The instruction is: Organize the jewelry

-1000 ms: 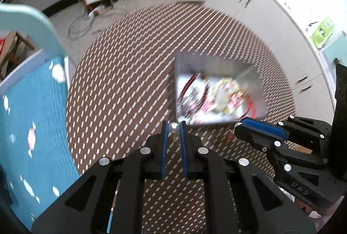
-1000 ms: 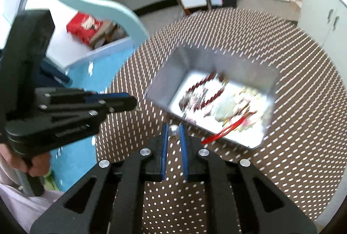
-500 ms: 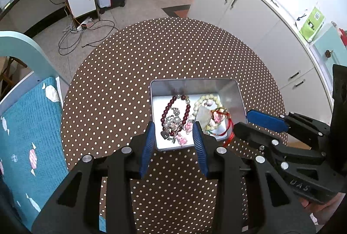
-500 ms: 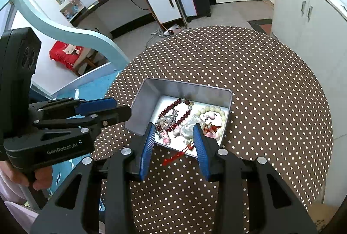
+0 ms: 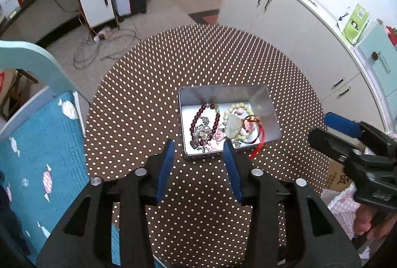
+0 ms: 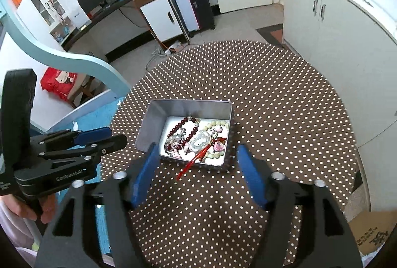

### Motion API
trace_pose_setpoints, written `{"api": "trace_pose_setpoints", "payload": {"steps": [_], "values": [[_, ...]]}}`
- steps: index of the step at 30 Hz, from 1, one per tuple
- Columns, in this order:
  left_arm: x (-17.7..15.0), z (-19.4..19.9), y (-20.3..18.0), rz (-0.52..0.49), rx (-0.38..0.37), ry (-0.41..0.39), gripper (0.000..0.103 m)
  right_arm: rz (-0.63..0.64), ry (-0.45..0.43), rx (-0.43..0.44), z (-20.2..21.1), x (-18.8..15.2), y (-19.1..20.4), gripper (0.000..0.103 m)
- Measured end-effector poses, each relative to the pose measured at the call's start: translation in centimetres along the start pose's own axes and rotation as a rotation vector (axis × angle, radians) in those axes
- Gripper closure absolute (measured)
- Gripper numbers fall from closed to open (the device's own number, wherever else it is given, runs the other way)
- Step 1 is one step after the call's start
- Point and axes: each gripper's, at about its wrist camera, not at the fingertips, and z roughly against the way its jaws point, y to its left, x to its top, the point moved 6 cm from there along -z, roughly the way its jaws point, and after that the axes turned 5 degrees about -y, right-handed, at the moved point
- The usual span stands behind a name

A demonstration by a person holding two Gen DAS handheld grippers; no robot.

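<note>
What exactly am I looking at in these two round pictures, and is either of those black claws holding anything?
A person holds a two-finger gripper in each hand, each with a fisheye camera looking along its blue-padded fingers. One picture is from the left gripper, the other from the right gripper; each also shows the other at its edge. Below, on a polka-dot table, an open metal tin holds bead bracelets, with a red tassel hanging over its rim. Both grippers' jaws have just been opening, with nothing held.
</note>
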Motion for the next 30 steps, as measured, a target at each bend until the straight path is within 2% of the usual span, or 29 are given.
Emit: {"api": "trace_pose_setpoints", "payload": {"steps": [2, 5, 9, 15, 18, 20, 24, 30], "values": [[-0.1, 2.1, -0.7, 0.000, 0.029, -0.053, 0.050, 0.013, -0.049, -0.005, 2.3, 0.6, 0.1, 0.019], [-0.5, 4.9, -2.1, 0.006, 0.052, -0.106, 0.046, 0.038, -0.108, -0.025, 5.5, 1.0, 0.4, 0.010], [-1.5, 9.6, -4.4, 0.015, 0.084, -0.177, 0.043, 0.088, -0.185, -0.031, 10.0, 1.0, 1.4, 0.010], [-2.4, 16.9, -7.3, 0.019, 0.106, -0.299, 0.043, 0.168, -0.322, -0.143, 16.5, 0.5, 3.0, 0.009], [-2.9, 19.9, -8.5, 0.013, 0.113, -0.355, 0.036, 0.205, -0.397, -0.188, 19.4, -0.3, 4.0, 0.008], [-3.4, 21.9, -9.1, 0.003, 0.131, -0.391, 0.036, 0.227, -0.445, -0.221, 21.0, -0.9, 4.5, 0.008], [-4.5, 24.4, -10.0, -0.014, 0.150, -0.450, 0.036, 0.230, -0.491, -0.265, 21.8, -1.9, 4.9, 0.008], [-5.9, 26.6, -10.7, -0.035, 0.172, -0.516, 0.036, 0.211, -0.534, -0.245, 22.4, -3.7, 5.6, 0.007]]}}
